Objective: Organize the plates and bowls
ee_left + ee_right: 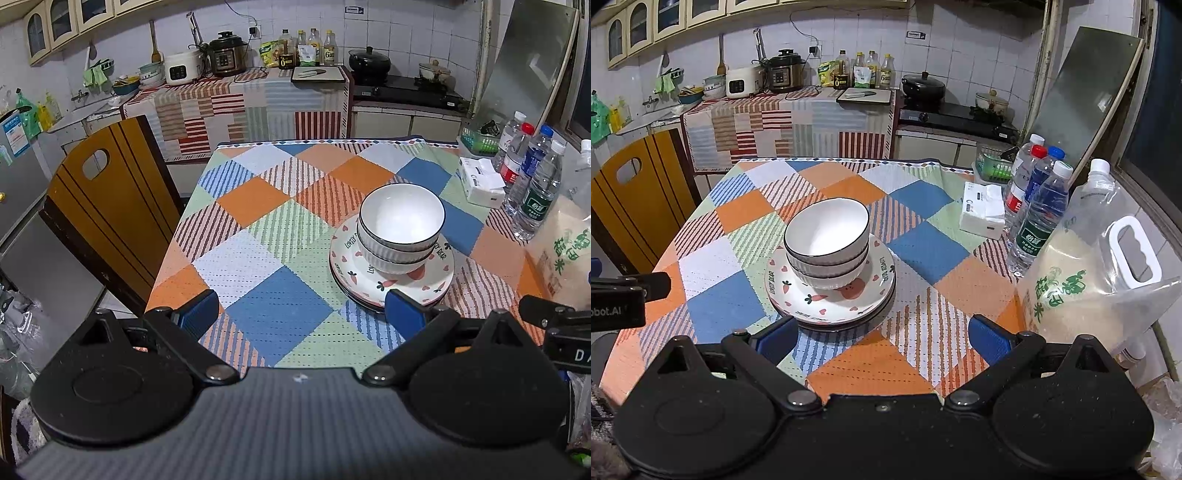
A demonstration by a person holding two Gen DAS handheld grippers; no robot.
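Nearest the lens, left gripper [303, 314] spread wide, blue pads apart over the checked tablecloth [258, 236], nothing between them. Right gripper [882, 338] likewise wide open and empty, held above the near edge of the table. Just beyond, 2 white bowls [827, 243] nested one inside the other, upright, resting on a stack of plates [831, 299]; top plate printed with hearts and carrots, at least 1 darker-rimmed plate under it, exact count impossible to tell. Stack seated on the cloth, right of centre in the left wrist view, left of centre in the right wrist view, touched by neither gripper. Farther right, a clear bag of rice [1086, 280], 4 water bottles [1039, 214], a tissue pack [982, 210]. Left, a wooden chair back [107, 206]. Farthest back, a counter with rice cooker [181, 68], pressure cooker [226, 55], stove [406, 90].
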